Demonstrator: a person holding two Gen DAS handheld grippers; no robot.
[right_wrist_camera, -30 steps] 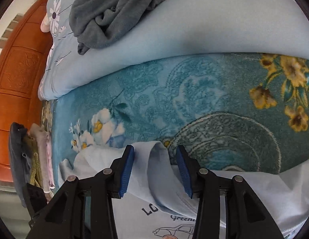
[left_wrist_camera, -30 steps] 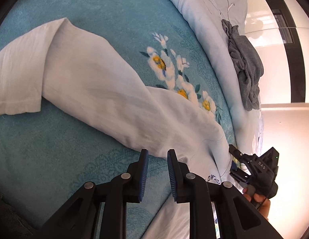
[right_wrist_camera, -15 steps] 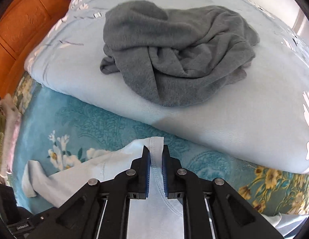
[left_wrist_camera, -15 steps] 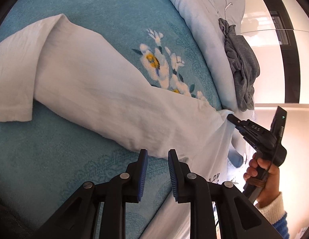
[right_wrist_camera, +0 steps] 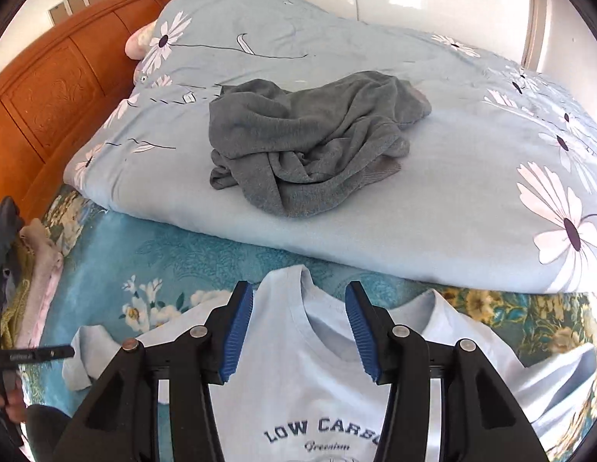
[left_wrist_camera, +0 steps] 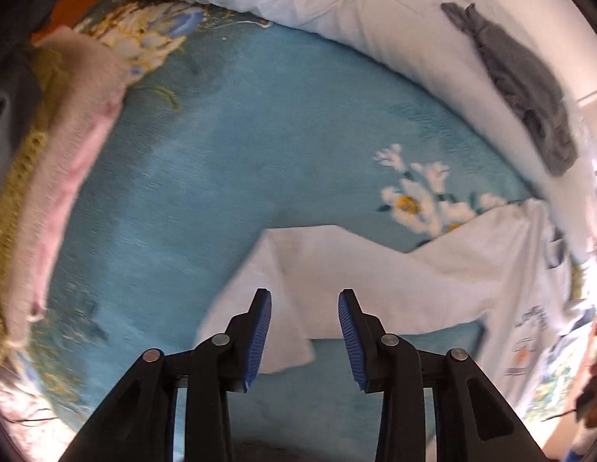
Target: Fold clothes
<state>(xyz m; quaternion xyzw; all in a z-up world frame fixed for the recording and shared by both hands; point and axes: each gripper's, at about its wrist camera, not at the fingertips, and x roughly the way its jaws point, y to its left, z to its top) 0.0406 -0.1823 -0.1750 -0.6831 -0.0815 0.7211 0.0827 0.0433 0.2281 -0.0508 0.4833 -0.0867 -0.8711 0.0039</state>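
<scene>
A white T-shirt [right_wrist_camera: 317, 377] with "LOW CARBON" print lies face up on the teal floral blanket [right_wrist_camera: 152, 258]. Its collar sits between the fingers of my right gripper [right_wrist_camera: 299, 300], which is open and empty above it. In the left wrist view the shirt's left sleeve [left_wrist_camera: 298, 269] is folded over itself on the blanket [left_wrist_camera: 221, 154]. My left gripper [left_wrist_camera: 304, 304] is open and empty just above that sleeve. The left gripper's tip also shows in the right wrist view [right_wrist_camera: 40, 353] beside the sleeve.
A crumpled grey sweatshirt [right_wrist_camera: 310, 138] lies on the light blue daisy duvet [right_wrist_camera: 471, 200] behind the shirt. A stack of folded clothes [left_wrist_camera: 56, 177] sits at the left. An orange wooden headboard [right_wrist_camera: 56, 88] stands at the far left.
My right gripper let go of the shirt's collar, opened and pulled back. My left gripper opened wide and swung over the folded sleeve.
</scene>
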